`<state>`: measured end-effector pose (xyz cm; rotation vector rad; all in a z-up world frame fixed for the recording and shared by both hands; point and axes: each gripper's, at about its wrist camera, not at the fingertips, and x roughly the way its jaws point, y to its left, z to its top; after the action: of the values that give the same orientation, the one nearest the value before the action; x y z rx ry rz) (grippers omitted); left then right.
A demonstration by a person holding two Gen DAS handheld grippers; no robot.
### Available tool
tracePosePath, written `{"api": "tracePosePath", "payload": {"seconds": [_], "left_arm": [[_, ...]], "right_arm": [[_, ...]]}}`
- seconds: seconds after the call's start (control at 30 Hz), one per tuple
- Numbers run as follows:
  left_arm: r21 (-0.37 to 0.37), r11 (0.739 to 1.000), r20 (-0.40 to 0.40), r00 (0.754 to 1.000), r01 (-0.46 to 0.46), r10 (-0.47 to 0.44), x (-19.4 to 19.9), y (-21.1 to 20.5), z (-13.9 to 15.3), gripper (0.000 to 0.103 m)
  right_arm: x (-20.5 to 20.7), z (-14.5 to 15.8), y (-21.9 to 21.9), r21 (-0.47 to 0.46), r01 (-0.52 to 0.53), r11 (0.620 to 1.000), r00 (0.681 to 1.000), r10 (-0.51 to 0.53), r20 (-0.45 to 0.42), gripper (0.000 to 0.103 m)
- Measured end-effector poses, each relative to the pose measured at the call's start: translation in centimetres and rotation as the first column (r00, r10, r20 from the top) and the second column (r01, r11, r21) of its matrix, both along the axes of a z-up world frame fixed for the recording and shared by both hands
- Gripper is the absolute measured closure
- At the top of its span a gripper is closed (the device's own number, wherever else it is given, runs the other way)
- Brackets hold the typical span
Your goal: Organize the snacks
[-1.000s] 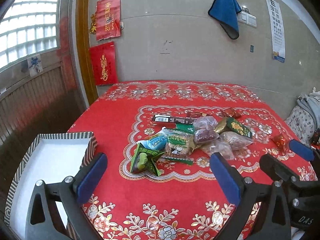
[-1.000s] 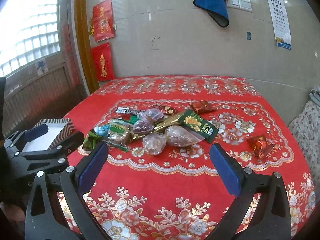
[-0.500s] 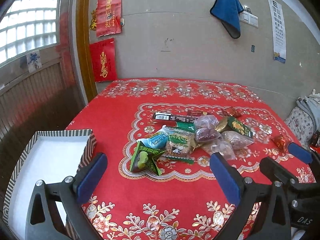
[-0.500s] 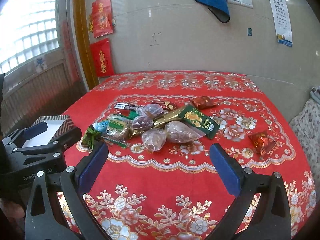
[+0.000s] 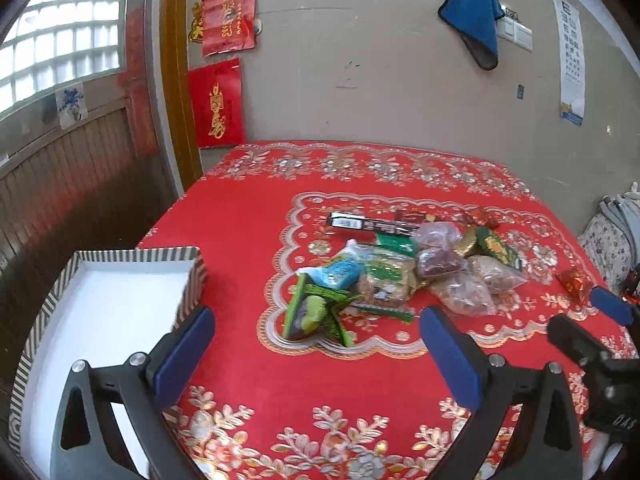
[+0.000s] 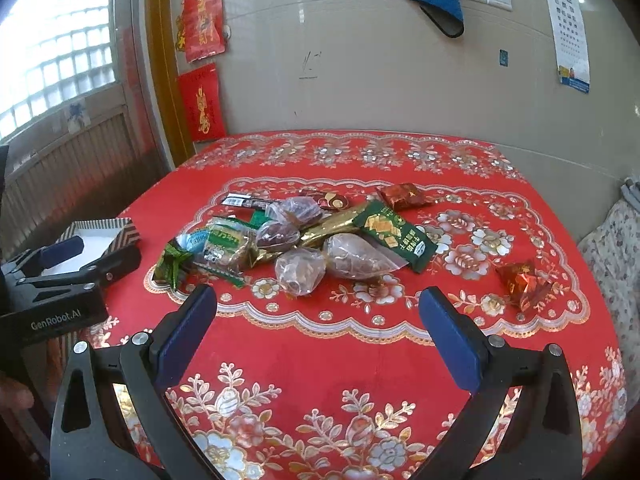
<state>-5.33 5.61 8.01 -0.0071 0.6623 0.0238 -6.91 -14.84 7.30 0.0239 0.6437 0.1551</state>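
A heap of snack packets (image 5: 400,268) lies in the middle of the red flowered tablecloth (image 5: 248,224); it also shows in the right wrist view (image 6: 296,240). A green packet (image 5: 316,312) is nearest my left gripper (image 5: 316,360), which is open and empty, short of the heap. A striped box with a white inside (image 5: 96,312) stands at the table's left edge. My right gripper (image 6: 318,336) is open and empty, in front of the heap. A red foil sweet (image 6: 522,280) lies apart at the right.
The table stands against a tiled wall with a blue cloth (image 5: 476,20) and red hangings (image 5: 216,104). A floral cushion (image 6: 616,256) is off the right edge. The left gripper's body (image 6: 60,280) shows at the left in the right wrist view.
Both grippers have moved a little closer to the heap and lower. The box has slid further into the left wrist view. Both stay open.
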Motion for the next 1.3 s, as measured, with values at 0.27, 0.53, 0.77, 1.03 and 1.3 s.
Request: {"api": "tracePosePath", "payload": {"seconds": [0.27, 0.53, 0.77, 1.03, 1.3], "left_arm": [[0.042, 0.999, -0.028, 0.999, 0.021, -0.019, 1.5, 1.1, 1.7, 0.0], [-0.068, 0.992, -0.153, 0.982, 0.102, -0.111, 4.4, 1.4, 2.2, 0.0], [-0.117, 0.986, -0.207, 0.968, 0.115, -0.138, 5.6, 1.4, 0.4, 0.0], [-0.038, 0.989, -0.255, 0.956, 0.143, -0.148, 6.6, 0.2, -1.9, 0.0], [-0.007, 0.986, -0.261, 0.952, 0.166, -0.162, 6.6, -0.2, -2.0, 0.0]], "right_arm": [[1.5, 0.3, -0.1, -0.028, -0.021, 0.999, 1.0, 0.02, -0.022, 0.001], [2.4, 0.1, 0.7, -0.029, -0.052, 0.998, 0.998, 0.051, -0.037, 0.001], [2.4, 0.0, 0.5, -0.02, -0.05, 0.999, 0.998, 0.049, -0.043, 0.001], [2.7, -0.4, 0.9, -0.029, -0.059, 0.998, 0.997, 0.058, -0.055, 0.001], [3.7, -0.8, 1.4, -0.017, -0.07, 0.997, 0.994, 0.069, -0.083, 0.001]]}}
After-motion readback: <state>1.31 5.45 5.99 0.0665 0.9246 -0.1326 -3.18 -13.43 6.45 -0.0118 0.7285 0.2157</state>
